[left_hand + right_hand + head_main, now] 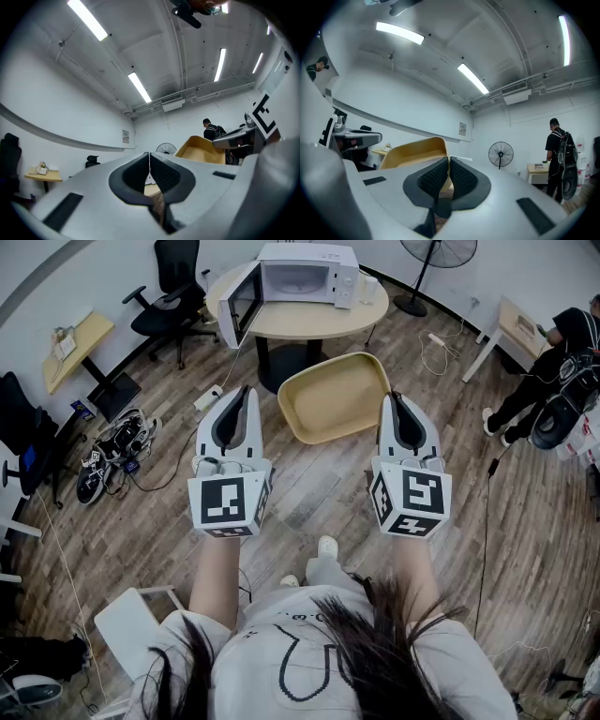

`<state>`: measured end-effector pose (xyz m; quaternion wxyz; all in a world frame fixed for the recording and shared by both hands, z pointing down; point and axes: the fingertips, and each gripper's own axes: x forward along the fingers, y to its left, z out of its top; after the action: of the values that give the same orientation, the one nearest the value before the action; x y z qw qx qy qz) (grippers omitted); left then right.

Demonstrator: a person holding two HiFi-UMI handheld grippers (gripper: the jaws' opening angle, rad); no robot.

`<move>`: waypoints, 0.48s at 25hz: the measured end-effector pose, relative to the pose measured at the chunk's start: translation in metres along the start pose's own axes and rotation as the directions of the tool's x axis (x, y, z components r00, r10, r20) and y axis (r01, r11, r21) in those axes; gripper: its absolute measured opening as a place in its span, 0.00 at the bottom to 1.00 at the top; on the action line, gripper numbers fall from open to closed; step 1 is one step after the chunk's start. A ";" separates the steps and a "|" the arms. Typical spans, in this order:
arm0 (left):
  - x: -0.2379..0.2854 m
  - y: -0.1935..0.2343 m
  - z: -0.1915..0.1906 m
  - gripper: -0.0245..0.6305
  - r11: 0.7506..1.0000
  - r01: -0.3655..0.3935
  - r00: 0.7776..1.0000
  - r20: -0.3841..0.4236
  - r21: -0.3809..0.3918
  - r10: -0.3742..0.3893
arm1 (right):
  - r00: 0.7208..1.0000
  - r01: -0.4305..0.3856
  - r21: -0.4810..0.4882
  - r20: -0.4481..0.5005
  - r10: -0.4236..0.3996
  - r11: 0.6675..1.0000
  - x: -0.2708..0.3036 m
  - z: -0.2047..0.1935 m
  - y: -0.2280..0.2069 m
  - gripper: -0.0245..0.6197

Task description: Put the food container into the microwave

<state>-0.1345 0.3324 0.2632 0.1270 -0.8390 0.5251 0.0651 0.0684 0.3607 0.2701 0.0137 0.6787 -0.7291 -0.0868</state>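
Observation:
A white microwave (307, 272) stands on a round wooden table (309, 320) at the far side of the room, its door (240, 304) swung open to the left. A small pale object (367, 288) sits on the table right of the microwave; it is too small to identify. My left gripper (243, 391) and right gripper (393, 397) are held side by side at waist height, well short of the table. Both are shut with nothing between the pads (158, 170) (437, 177).
A tan moulded chair seat (333, 396) stands between the grippers and the table. Black office chairs (171, 298), a floor fan (434, 253), side tables (80, 341) and cables (122, 442) ring the wooden floor. A person in black (553, 362) stands at the right.

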 end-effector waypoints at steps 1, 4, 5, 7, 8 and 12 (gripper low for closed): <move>0.005 -0.002 0.000 0.05 1.000 0.001 1.000 0.000 0.002 -0.001 | 1.000 0.000 0.002 0.002 0.000 1.000 0.003 0.000 -0.004 0.10; 0.021 -0.008 0.001 0.05 1.000 0.004 1.000 0.005 0.002 -0.004 | 1.000 -0.004 0.006 0.007 0.004 1.000 0.015 0.000 -0.017 0.10; 0.028 -0.011 0.001 0.05 1.000 0.005 1.000 0.007 -0.002 -0.005 | 1.000 -0.008 0.007 0.009 0.008 1.000 0.020 0.000 -0.021 0.10; 0.041 -0.015 0.000 0.05 1.000 0.008 1.000 0.008 -0.009 -0.008 | 1.000 -0.018 0.013 0.013 0.018 1.000 0.031 0.000 -0.030 0.10; 0.047 -0.017 -0.001 0.05 1.000 0.009 1.000 0.007 -0.008 -0.009 | 1.000 -0.022 0.016 0.017 0.021 1.000 0.037 -0.001 -0.035 0.10; 0.074 -0.022 -0.005 0.05 1.000 0.001 1.000 0.007 0.013 -0.001 | 0.999 -0.029 0.020 0.031 0.028 0.999 0.061 -0.002 -0.052 0.10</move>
<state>-0.0824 0.2759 0.2532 0.1340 -0.8381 0.5248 0.0645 0.1149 0.2971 0.2589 -0.0031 0.6670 -0.7396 -0.0898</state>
